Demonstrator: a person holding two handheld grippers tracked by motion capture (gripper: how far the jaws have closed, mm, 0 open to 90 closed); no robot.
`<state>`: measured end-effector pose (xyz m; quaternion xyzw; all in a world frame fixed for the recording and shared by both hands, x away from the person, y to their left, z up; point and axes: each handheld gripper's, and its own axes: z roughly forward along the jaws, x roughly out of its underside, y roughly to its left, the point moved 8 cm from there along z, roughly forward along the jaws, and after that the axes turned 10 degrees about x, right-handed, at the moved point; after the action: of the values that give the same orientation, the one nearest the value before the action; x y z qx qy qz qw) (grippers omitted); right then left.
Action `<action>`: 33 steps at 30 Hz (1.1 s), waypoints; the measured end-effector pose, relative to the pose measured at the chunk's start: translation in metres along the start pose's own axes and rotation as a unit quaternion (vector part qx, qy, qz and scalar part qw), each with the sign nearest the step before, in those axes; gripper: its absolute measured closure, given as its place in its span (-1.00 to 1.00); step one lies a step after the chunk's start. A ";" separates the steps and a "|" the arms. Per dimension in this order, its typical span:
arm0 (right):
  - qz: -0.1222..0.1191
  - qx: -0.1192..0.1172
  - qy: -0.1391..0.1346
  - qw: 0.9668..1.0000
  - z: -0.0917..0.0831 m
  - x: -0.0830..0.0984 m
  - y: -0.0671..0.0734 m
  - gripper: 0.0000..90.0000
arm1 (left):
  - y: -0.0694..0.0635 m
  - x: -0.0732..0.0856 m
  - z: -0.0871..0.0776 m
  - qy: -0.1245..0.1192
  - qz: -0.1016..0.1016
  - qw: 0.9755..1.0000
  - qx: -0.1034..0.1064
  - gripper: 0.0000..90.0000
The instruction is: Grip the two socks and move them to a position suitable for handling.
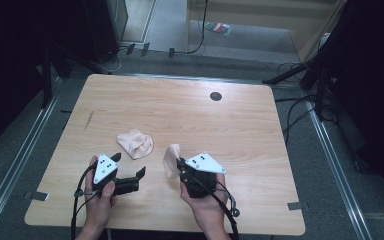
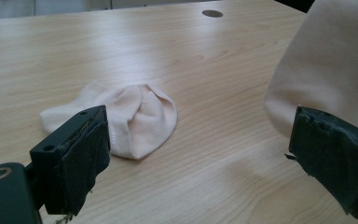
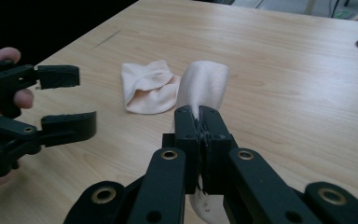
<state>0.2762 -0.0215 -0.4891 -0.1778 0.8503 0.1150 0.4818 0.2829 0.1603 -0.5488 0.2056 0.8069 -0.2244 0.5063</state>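
The left gripper (image 1: pixel 129 176) stands with its jaws apart, just below the flat sock (image 1: pixel 135 143) on the table (image 1: pixel 240 130). To the right of this sock, the right gripper (image 1: pixel 180 165) is clamped on the second sock (image 1: pixel 171 159), which hangs upright; the left gripper is the nearer to the flat one

1. A crumpled sock (image 1: pixel 135 143) lies on the table (image 1: pixel 240 130), near its middle and a little toward the person's side.
2. A second sock (image 1: pixel 171 159) hangs just right of the first, apart from it, pinched in the right gripper (image 1: pixel 181 165).
3. The left gripper (image 1: pixel 129 171) sits nearer the person than the crumpled sock and left of the second sock.
4. A round hole (image 1: pixel 215 96) lies in the table near its far edge, behind both socks.
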 end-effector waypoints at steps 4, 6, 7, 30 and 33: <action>-0.005 -0.019 0.011 1.000 0.005 0.011 0.016 0.98 | -0.004 0.004 0.002 0.004 -0.001 1.000 0.009 -0.87; -0.006 -0.022 0.017 1.000 0.008 0.017 0.019 0.98 | -0.007 0.007 0.000 0.007 0.001 1.000 0.015 -0.87; -0.006 -0.022 0.017 1.000 0.008 0.017 0.019 0.98 | -0.007 0.007 0.000 0.007 0.001 1.000 0.015 -0.87; -0.019 0.013 0.071 0.997 0.039 0.068 -0.004 0.81 | -0.033 0.045 0.039 0.137 -0.007 0.990 0.040 -0.37; -0.011 -0.007 0.073 0.997 0.038 0.068 -0.004 0.77 | -0.035 0.045 0.040 0.139 -0.003 0.990 0.039 0.18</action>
<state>0.2754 -0.0237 -0.5675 -0.1986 0.8805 0.1017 0.4184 0.2746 0.1136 -0.6002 0.2521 0.8605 -0.2269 0.3800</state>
